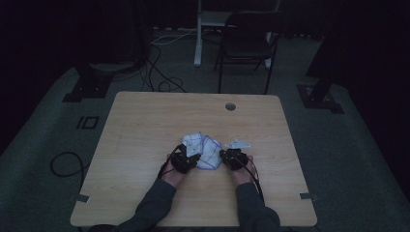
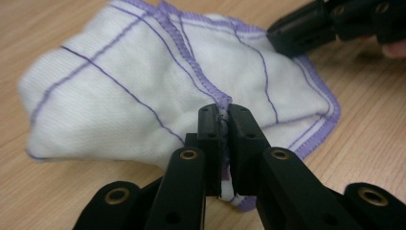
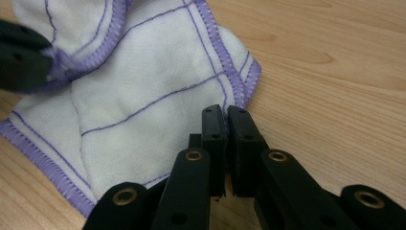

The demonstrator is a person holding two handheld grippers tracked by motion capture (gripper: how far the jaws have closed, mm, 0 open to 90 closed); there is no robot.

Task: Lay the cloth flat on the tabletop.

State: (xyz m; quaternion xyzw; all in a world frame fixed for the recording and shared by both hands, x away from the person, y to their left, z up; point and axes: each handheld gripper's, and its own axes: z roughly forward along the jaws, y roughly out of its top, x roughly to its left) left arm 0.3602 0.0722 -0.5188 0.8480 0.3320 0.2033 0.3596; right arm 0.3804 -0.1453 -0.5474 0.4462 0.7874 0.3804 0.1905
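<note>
- Cloth [image 1: 202, 151] lay bunched on the table [image 1: 145, 130], near the front edge.
- Left gripper [image 2: 224, 111] pinched its purple hem; right gripper [image 3: 225, 112] pinched the opposite edge.
- Advice: draw apart evenly, low, no jerks.

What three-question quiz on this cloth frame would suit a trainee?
1. True or false: the left tool is shut on the cloth.
2. What colour is the cloth's stitched edge?
3. The right tool grips the cloth at: A) its middle, B) its edge, C) nowhere.

Key
1. True: its pads pinch a fold.
2. Purple, on white cloth with thin purple lines.
3. B: the jaws are closed at the hem, with the cloth resting on the wooden table.
</note>
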